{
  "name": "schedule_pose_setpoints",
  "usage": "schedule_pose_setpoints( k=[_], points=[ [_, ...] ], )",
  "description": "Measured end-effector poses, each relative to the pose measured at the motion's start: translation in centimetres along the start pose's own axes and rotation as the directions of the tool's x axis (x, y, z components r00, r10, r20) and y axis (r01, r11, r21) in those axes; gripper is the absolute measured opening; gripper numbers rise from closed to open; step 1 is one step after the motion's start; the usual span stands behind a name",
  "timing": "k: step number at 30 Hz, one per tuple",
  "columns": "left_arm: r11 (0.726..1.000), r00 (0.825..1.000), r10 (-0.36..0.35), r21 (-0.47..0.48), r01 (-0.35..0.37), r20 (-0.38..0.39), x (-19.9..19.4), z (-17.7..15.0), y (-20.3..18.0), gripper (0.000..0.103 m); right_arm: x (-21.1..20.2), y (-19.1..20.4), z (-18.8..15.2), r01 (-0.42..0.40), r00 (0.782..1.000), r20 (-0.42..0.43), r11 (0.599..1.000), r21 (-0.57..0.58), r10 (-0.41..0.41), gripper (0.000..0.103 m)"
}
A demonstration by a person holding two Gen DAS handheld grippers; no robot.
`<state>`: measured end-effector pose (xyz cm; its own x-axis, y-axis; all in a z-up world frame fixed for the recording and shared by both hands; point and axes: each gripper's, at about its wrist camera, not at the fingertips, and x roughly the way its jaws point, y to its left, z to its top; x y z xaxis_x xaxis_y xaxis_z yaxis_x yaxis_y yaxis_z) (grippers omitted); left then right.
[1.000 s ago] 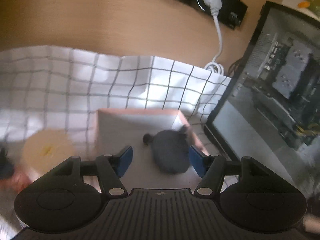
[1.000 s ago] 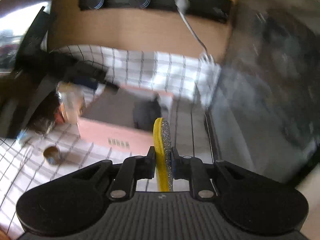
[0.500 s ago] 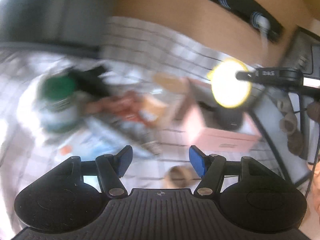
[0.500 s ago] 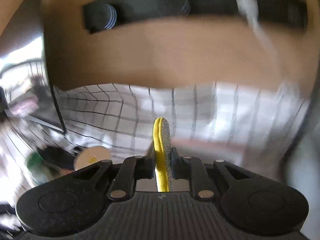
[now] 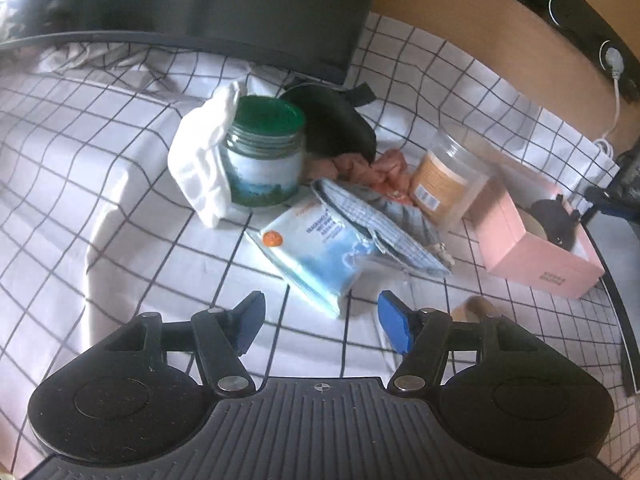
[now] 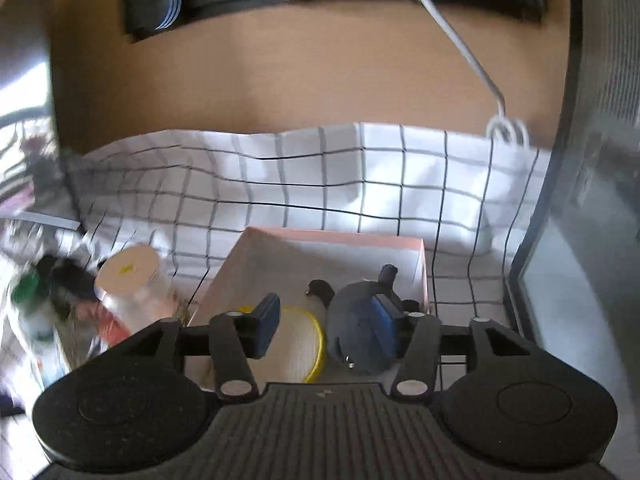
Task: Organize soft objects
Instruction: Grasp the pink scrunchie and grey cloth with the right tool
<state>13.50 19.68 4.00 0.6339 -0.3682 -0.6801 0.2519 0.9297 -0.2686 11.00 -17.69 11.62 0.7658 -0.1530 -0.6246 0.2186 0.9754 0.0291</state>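
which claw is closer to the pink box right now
Right. The right claw hangs open directly over the pink box, above the yellow pad and dark plush inside. The left claw is open off to the box's left, facing the wipes packet.

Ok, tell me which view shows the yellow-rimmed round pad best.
The right wrist view: the yellow-rimmed pad lies flat in the pink box beside the dark plush toy, below the open right gripper. The left wrist view shows only a pale sliver of it behind the toy.
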Motion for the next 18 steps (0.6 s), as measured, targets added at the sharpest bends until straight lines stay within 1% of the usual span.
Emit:
schedule_pose_setpoints(
  k=[1, 3, 6, 8, 10, 14, 16, 18],
  points=[
    [1.000, 1.000, 0.001, 0.014, -0.002, 0.011, 0.1, 0.1, -0.2, 0.068, -0.4, 0.4, -0.4, -0.004, 1.000, 0.009, 1.000, -0.024, 0.004, 0.059],
    [0.998, 1.000, 0.000, 0.059, -0.002, 0.021, 0.5, 0.4, -0.6, 0.068, -1.5, 1.8, -1.9, -0.017, 1.000, 0.012, 0.996, -0.082, 0.018, 0.059],
    [0.986, 0.999, -0.011, 0.167, 0.005, 0.035, 1.3, 1.0, -1.4, 0.068, -2.3, 3.8, -3.9, -0.041, 0.999, -0.014, 0.988, -0.151, 0.039, 0.059],
    [0.970, 1.000, -0.001, 0.242, -0.007, 0.030, 2.1, 1.4, -2.0, 0.068, -2.8, 5.0, -5.5, -0.077, 0.996, -0.051, 0.981, -0.177, 0.069, 0.059],
    [0.956, 1.000, 0.005, 0.293, -0.013, 0.028, 2.7, 1.8, -2.4, 0.068, -2.9, 6.0, -6.8, -0.109, 0.992, -0.083, 0.974, -0.201, 0.094, 0.059],
    [0.916, 0.999, 0.037, 0.400, -0.039, 0.012, 4.7, 2.8, -2.5, 0.068, -3.1, 7.5, -8.7, -0.138, 0.986, -0.123, 0.963, -0.232, 0.112, 0.059],
    [0.920, 0.999, 0.046, 0.391, -0.037, -0.014, 5.8, 3.6, -2.0, 0.068, -3.2, 7.7, -9.2, -0.144, 0.984, -0.136, 0.964, -0.225, 0.115, 0.059],
    [0.935, 0.999, 0.030, 0.354, -0.012, -0.045, 6.7, 4.4, -1.3, 0.068, -3.5, 7.8, -9.6, -0.143, 0.983, -0.144, 0.966, -0.217, 0.113, 0.059]
  ],
)
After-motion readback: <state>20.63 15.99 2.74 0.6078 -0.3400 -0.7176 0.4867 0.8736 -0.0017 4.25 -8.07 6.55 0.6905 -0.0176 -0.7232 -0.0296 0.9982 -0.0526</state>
